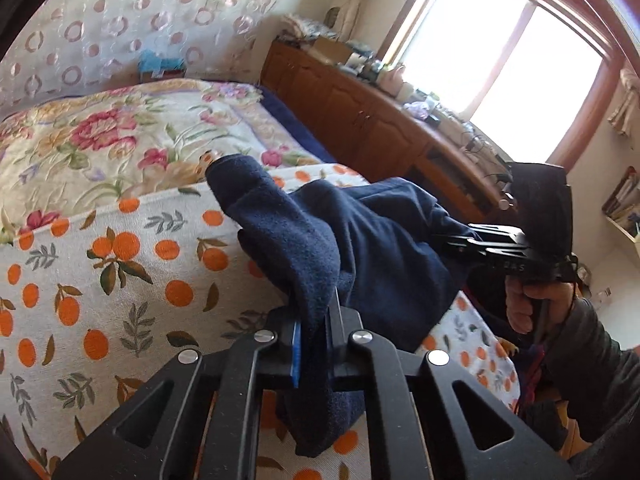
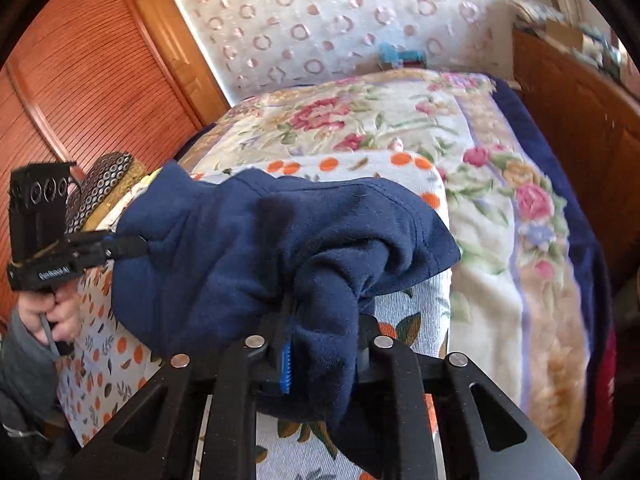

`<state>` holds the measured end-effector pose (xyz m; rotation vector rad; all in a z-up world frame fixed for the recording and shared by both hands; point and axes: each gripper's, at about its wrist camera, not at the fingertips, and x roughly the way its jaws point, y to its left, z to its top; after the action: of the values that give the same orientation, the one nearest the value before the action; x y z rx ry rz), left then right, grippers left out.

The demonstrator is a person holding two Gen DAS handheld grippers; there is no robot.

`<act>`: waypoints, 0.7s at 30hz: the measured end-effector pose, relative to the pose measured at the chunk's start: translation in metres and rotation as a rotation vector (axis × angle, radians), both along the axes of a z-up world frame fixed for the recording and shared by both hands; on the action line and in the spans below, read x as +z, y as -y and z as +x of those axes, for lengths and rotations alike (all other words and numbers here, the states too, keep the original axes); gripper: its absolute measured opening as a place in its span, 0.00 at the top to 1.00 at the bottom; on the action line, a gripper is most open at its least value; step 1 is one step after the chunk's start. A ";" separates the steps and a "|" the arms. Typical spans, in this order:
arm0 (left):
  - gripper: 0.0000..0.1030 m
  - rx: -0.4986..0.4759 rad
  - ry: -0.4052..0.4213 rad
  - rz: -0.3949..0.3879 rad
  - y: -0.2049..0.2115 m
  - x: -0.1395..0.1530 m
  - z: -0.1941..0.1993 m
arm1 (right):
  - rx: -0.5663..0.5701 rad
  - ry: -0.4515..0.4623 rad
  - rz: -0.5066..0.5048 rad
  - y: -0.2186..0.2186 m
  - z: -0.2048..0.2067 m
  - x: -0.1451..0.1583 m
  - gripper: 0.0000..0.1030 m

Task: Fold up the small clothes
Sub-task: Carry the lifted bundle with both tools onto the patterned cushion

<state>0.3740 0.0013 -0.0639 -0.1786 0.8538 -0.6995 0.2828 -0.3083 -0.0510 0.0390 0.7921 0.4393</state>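
Note:
A small navy blue fleece garment (image 1: 360, 236) hangs stretched between my two grippers above the bed; it also shows in the right wrist view (image 2: 260, 248). My left gripper (image 1: 316, 340) is shut on one end of it, cloth bunched between the jaws. My right gripper (image 2: 320, 344) is shut on the other end. In the left wrist view the right gripper (image 1: 476, 240) bites the garment's far edge. In the right wrist view the left gripper (image 2: 132, 246) bites its left edge. The garment's lower part droops toward the bed.
An orange-fruit print sheet (image 1: 100, 280) covers the near bed, a floral blanket (image 2: 500, 220) lies beyond. A wooden cabinet (image 1: 360, 120) with clutter stands under the window. Wooden louvred doors (image 2: 80, 80) are at the left. A patterned wall (image 2: 340, 20) is behind.

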 end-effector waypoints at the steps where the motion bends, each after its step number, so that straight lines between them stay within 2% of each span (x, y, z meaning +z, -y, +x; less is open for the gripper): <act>1: 0.91 -0.001 0.009 -0.002 -0.002 0.004 -0.004 | 0.006 0.024 -0.001 -0.002 -0.005 0.006 0.83; 6: 0.91 0.044 0.074 -0.039 -0.040 0.033 -0.031 | 0.075 0.127 -0.003 -0.032 -0.020 0.039 0.84; 9: 0.91 0.109 0.125 -0.048 -0.084 0.053 -0.051 | 0.140 0.178 0.007 -0.062 -0.019 0.057 0.84; 16: 0.91 0.290 0.218 -0.008 -0.180 0.085 -0.090 | 0.324 0.255 0.026 -0.163 0.004 0.089 0.84; 21: 0.91 0.419 0.249 0.018 -0.242 0.095 -0.108 | 0.437 0.296 0.021 -0.237 0.031 0.102 0.84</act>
<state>0.2660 0.2433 0.0314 -0.2403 0.5586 -0.3125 0.3137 -0.0715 0.0506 -0.1797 0.5003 0.8457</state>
